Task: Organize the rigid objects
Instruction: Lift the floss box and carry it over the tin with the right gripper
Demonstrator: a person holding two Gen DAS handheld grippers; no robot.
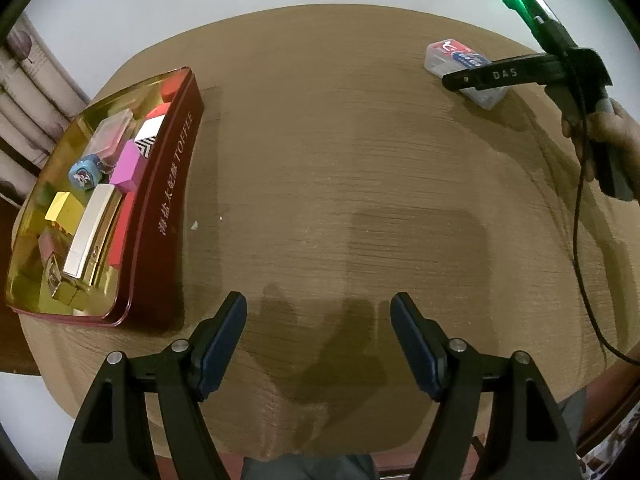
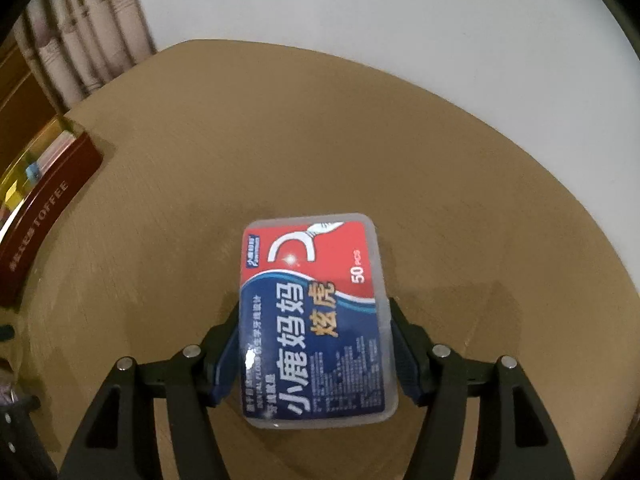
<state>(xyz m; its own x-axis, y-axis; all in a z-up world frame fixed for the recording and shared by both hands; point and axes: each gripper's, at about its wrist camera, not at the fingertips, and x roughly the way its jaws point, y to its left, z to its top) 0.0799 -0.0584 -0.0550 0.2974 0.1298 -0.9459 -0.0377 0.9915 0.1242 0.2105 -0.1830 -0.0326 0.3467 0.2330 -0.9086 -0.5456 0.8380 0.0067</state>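
Where the right gripper (image 2: 316, 354) reaches over the bench (image 2: 460, 220), its fingers (image 2: 224, 364) flank the floss box (image 2: 316, 320), which hides their pads, so whether they pinch it or just bracket it cannot be told. The left gripper (image 1: 318, 344) hangs with fingers spread, nothing between them. The toffee tin (image 1: 168, 200) at the bench's left edge holds small blocks, partly blurred.

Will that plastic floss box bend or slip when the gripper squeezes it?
The floss box looks like hard clear plastic, so it probably stays stiff. Its smooth sides might slip a little between the right gripper pads. Flat shape: unlikely to roll.
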